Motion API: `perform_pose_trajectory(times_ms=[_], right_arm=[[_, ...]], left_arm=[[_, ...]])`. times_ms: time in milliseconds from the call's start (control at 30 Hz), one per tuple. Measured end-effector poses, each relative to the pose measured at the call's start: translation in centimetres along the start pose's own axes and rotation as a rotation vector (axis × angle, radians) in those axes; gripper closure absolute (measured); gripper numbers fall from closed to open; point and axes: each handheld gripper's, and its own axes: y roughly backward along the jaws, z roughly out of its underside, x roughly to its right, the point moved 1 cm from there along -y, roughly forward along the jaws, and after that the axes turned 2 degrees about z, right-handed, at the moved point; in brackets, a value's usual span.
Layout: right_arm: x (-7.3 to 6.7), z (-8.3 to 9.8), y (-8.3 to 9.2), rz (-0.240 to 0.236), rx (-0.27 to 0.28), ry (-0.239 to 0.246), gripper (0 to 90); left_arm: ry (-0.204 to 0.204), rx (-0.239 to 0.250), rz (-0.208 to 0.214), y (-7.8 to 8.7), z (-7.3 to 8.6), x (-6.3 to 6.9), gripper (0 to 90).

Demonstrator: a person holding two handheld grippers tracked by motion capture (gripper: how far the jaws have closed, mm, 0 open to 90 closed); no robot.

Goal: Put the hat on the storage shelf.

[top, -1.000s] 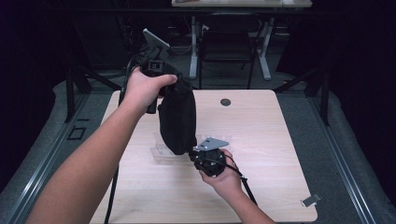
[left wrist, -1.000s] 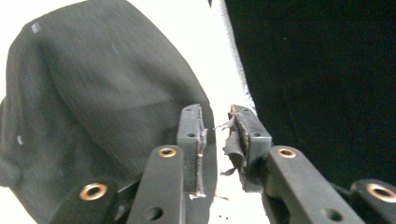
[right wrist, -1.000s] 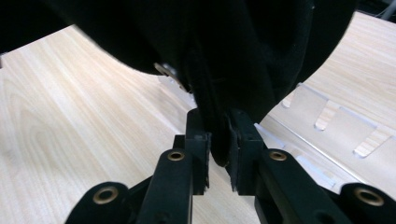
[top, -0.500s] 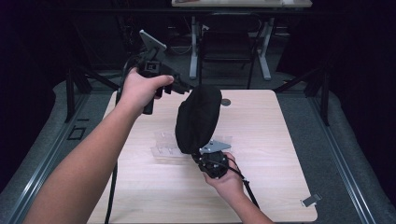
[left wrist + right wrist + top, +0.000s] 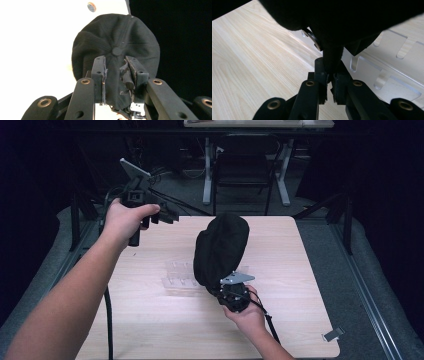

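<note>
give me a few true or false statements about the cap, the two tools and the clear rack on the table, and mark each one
1. The right tool pinches the black cap. True.
2. The left tool grips the cap too. False: it is apart from the cap, jaws parted with nothing between them.
3. A clear plastic rack lies on the wooden table beside the cap. True.
4. The cap lies flat on the table. False: it is held up above it.

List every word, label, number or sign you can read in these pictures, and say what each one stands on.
None: no readable text in any view.
The black cap held up by the right gripper shows no logo or lettering on its crown.
The clear plastic rack and the wooden table are unmarked.
The left gripper carries no legible label.
</note>
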Motion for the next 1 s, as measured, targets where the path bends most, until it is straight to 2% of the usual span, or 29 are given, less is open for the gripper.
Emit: perform_pose_trajectory(times_ms=[133,267,333,500,733,800,833,867,933,967,1000], right_arm=[[-0.1,0.0,0.0,0.006,0.005,0.016,84.0],[0.0,0.0,0.0,0.006,0.006,0.01,83.8],[0.0,0.0,0.0,0.008,0.007,0.01,83.1],[-0.1,0.0,0.2,0.022,-0.005,0.016,79.8],[-0.1,0.4,1.0,0.015,-0.016,0.023,73.8],[0.0,1.1,1.8,0.029,-0.019,0.04,70.3],[0.0,1.1,1.8,0.029,-0.019,0.04,70.3],[0.3,1.5,2.4,0.037,-0.019,0.039,66.9],[0.7,1.9,3.1,0.047,-0.018,0.032,63.9],[1.1,2.1,3.5,0.059,-0.014,0.028,61.9],[1.1,2.1,3.5,0.059,-0.014,0.028,61.9]], left_arm=[[0.019,0.006,-0.003,0.5,0.2,-0.8,70.5],[0.023,0.007,-0.007,0.7,0.3,-1.5,70.2],[0.026,0.003,-0.029,0.8,0.5,-2.3,69.1],[0.034,0.006,-0.044,0.8,0.9,-3.4,66.8],[0.02,0.003,-0.064,0.5,1.8,-5.4,62.3],[0.013,0.003,-0.076,0.2,2.6,-6.4,59.1],[0.013,0.003,-0.076,0.2,2.6,-6.4,59.0],[0.001,0.006,-0.101,0.2,3.2,-7.3,58.1],[-0.017,0.023,-0.135,0.1,3.9,-8.4,56.5],[-0.02,0.035,-0.144,0.0,4.3,-8.9,55.5],[-0.02,0.035,-0.144,0.0,4.3,-8.9,55.1]])
